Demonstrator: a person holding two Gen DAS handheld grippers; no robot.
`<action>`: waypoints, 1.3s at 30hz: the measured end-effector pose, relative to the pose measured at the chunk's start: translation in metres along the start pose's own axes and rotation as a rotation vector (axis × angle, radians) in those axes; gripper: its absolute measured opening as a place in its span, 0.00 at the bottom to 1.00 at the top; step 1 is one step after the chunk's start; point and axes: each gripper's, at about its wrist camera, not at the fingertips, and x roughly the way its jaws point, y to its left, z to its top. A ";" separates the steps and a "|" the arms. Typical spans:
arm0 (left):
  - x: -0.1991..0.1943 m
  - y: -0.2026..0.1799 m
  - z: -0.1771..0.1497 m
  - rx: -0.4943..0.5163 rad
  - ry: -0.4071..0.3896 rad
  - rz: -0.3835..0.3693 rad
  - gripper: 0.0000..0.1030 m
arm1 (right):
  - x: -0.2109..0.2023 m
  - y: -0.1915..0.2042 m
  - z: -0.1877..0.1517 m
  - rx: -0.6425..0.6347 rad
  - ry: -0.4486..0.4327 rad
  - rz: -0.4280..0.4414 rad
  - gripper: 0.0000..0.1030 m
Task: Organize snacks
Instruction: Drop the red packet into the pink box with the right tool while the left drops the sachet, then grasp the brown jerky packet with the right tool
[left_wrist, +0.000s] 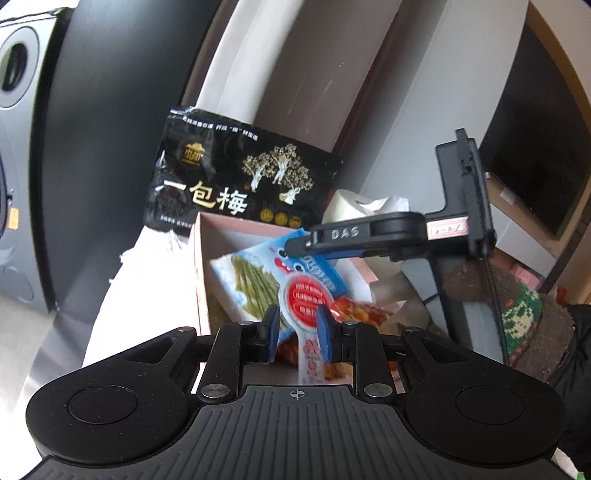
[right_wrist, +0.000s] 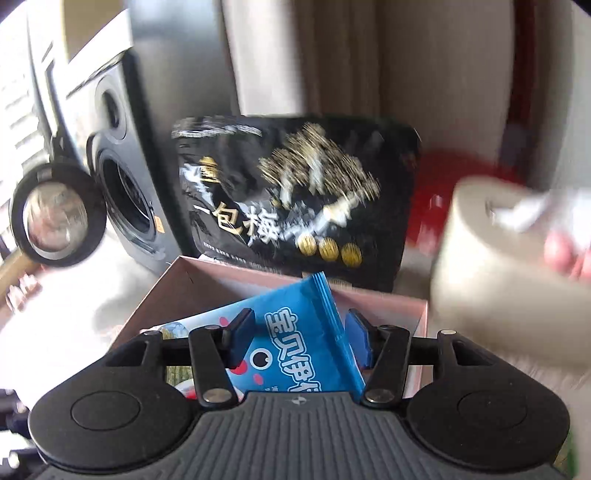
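A pink box (left_wrist: 201, 266) holds a blue and white snack packet (left_wrist: 258, 280) and an orange packet (left_wrist: 360, 312). My left gripper (left_wrist: 297, 332) is shut on the lower edge of the blue and white packet. My right gripper (right_wrist: 297, 338) stands open around the packet's blue top corner (right_wrist: 299, 332), over the box (right_wrist: 177, 280); it also shows in the left wrist view (left_wrist: 295, 249) reaching in from the right. A black plum snack bag (left_wrist: 236, 177) stands upright behind the box, also in the right wrist view (right_wrist: 295, 199).
A dark speaker (right_wrist: 122, 177) and a magnifying glass (right_wrist: 55, 214) stand at the left. A tissue roll (right_wrist: 509, 258) is at the right, a red object (right_wrist: 432, 206) behind it. A white cloth (left_wrist: 147, 277) covers the table. A knitted sleeve (left_wrist: 524, 321) is at the right.
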 end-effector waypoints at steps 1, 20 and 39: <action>-0.002 -0.003 -0.002 -0.002 0.001 0.003 0.24 | -0.001 -0.001 -0.001 0.012 0.003 0.015 0.52; 0.041 -0.123 -0.038 0.094 0.155 -0.131 0.24 | -0.119 -0.135 -0.063 0.059 -0.119 -0.112 0.70; 0.068 -0.132 -0.069 0.053 0.307 -0.018 0.24 | -0.084 -0.162 -0.110 0.128 0.039 -0.082 0.52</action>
